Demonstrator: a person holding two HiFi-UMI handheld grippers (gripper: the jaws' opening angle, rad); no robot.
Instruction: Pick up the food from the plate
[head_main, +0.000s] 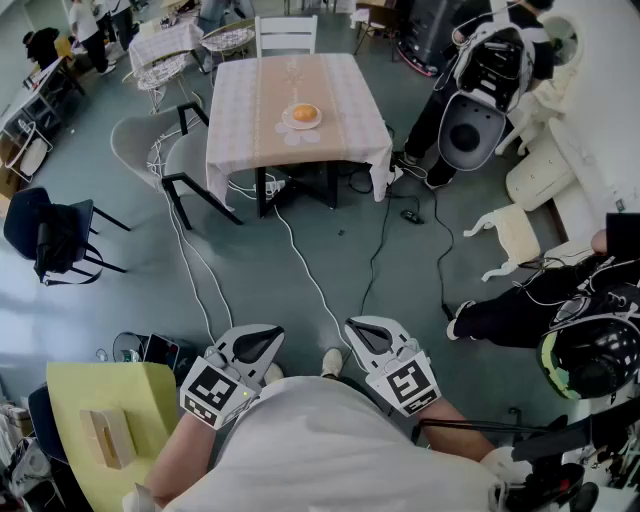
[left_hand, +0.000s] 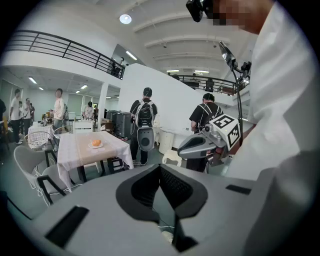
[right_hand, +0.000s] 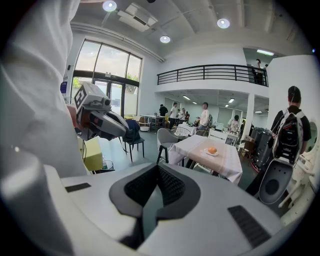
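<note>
An orange piece of food (head_main: 304, 113) lies on a white plate (head_main: 286, 123) on the table (head_main: 240, 110) with a pale cloth, far ahead across the floor. Both grippers are held close to the person's body, well short of the table. My left gripper (head_main: 262, 341) is shut with nothing in it, and so is my right gripper (head_main: 364, 332). In the left gripper view the food (left_hand: 96, 143) is small at the left, beyond the closed left gripper (left_hand: 160, 168). The right gripper view has the food (right_hand: 212, 150) right of centre, past the closed right gripper (right_hand: 158, 168).
Cables (head_main: 300, 255) run over the floor between me and the table. Grey chairs (head_main: 150, 150) stand left of the table, a white chair (head_main: 286, 33) behind it. People stand at the right (head_main: 490, 70), one sits low (head_main: 560, 300). A yellow table (head_main: 105, 425) is at my left.
</note>
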